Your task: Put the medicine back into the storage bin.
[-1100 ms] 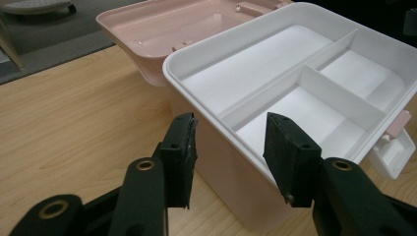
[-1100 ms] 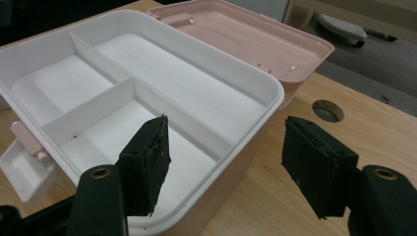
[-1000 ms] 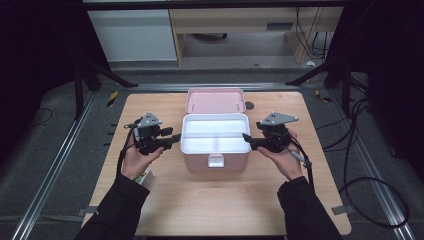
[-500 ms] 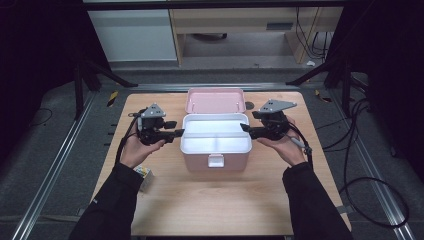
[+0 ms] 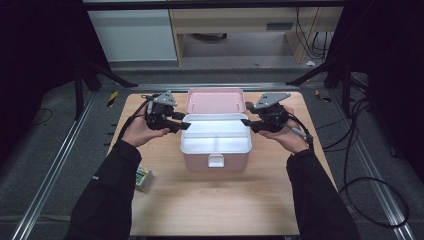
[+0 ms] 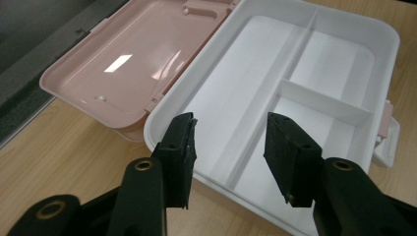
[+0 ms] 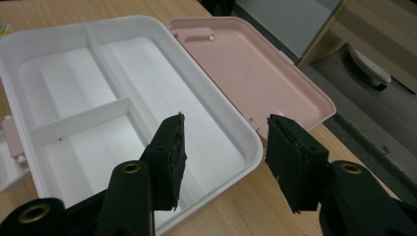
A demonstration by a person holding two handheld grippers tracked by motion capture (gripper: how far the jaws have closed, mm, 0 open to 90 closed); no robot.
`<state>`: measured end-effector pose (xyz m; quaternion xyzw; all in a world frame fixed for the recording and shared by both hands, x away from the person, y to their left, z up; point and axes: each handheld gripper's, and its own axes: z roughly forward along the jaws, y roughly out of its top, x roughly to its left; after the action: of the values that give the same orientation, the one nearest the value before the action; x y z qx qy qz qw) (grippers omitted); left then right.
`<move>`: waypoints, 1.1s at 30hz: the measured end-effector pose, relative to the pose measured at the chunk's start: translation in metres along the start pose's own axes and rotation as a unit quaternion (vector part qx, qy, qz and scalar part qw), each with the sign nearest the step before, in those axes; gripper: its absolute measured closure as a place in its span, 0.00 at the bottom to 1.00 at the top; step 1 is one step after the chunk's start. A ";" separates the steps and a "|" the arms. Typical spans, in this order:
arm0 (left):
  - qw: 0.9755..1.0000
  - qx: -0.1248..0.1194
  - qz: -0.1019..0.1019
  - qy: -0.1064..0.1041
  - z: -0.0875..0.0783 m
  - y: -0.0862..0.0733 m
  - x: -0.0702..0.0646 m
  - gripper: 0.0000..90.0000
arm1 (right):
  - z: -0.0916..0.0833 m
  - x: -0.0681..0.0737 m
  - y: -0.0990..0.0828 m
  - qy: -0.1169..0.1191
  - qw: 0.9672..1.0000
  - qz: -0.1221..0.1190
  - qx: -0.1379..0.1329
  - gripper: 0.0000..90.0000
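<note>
A pink box stands mid-table with a white divided tray in it, its compartments bare. Its pink lid lies open flat behind it. My left gripper hovers at the tray's left rim, open; in the left gripper view the gripper has the tray and lid beyond its jaws. My right gripper hovers at the right rim. Its jaws have just been closing, and in the right gripper view the gripper stands open above the tray's corner, pressing on nothing.
The box stands on a wooden table. A small green and white packet lies near the left forearm. Metal rails run along both sides of the table, and cables trail on the floor at the right.
Both hands have risen and moved toward the far side, along the box's ends. The right gripper's jaws stand narrower than before. The box has not moved.
</note>
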<state>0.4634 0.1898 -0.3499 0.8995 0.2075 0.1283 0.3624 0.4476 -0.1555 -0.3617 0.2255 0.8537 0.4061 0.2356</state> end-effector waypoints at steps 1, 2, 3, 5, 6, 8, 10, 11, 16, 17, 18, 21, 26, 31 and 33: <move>1.000 0.006 0.011 -0.005 0.000 0.002 0.000 0.61 | 0.001 -0.001 0.001 0.005 1.000 -0.006 0.007 0.56; 1.000 0.006 0.011 -0.005 0.000 0.002 0.000 0.62 | 0.001 -0.001 0.001 0.005 1.000 -0.006 0.007 0.56; 0.999 0.013 0.028 -0.018 0.002 0.005 0.000 0.62 | 0.004 -0.003 0.004 0.014 0.999 -0.023 0.017 0.56; 0.998 0.035 0.048 -0.021 0.005 0.009 -0.002 0.64 | 0.007 -0.004 0.008 0.027 0.999 -0.034 0.028 0.58; 0.998 0.035 0.048 -0.021 0.005 0.009 -0.002 0.64 | 0.007 -0.004 0.008 0.027 0.999 -0.034 0.028 0.58; 0.996 0.058 0.066 -0.033 0.012 0.012 -0.004 0.65 | 0.012 -0.005 0.012 0.047 0.997 -0.053 0.045 0.58; 0.995 0.067 0.069 -0.040 0.015 0.013 -0.004 0.66 | 0.014 -0.006 0.013 0.055 0.995 -0.058 0.053 0.58; 0.991 0.092 0.085 -0.041 0.020 0.014 -0.005 0.66 | 0.018 -0.006 0.015 0.065 0.993 -0.073 0.069 0.59; 0.987 0.113 0.098 -0.057 0.031 0.019 -0.008 0.68 | 0.028 -0.005 0.015 0.099 0.986 -0.095 0.099 0.63; 0.986 0.116 0.101 -0.059 0.033 0.019 -0.008 0.69 | 0.030 -0.005 0.014 0.103 0.984 -0.102 0.107 0.63; 0.986 0.116 0.101 -0.059 0.033 0.019 -0.008 0.69 | 0.030 -0.005 0.014 0.103 0.984 -0.102 0.107 0.63; 0.981 0.145 0.113 -0.061 0.042 0.016 -0.008 0.70 | 0.038 0.000 0.013 0.122 0.975 -0.126 0.138 0.65; 0.973 0.188 0.124 -0.058 0.052 0.013 -0.006 0.72 | 0.049 0.003 0.010 0.129 0.966 -0.140 0.173 0.69; 0.969 0.203 0.124 -0.067 0.057 0.014 -0.003 0.76 | 0.060 0.004 0.006 0.133 0.957 -0.145 0.212 0.76; 0.967 0.211 0.129 -0.066 0.059 0.015 -0.003 0.77 | 0.063 0.003 0.006 0.141 0.956 -0.141 0.218 0.80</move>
<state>0.4874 0.1432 -0.3809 0.9813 0.0875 0.0675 0.1578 0.4828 -0.1132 -0.3926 0.0896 0.9690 0.2008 0.1130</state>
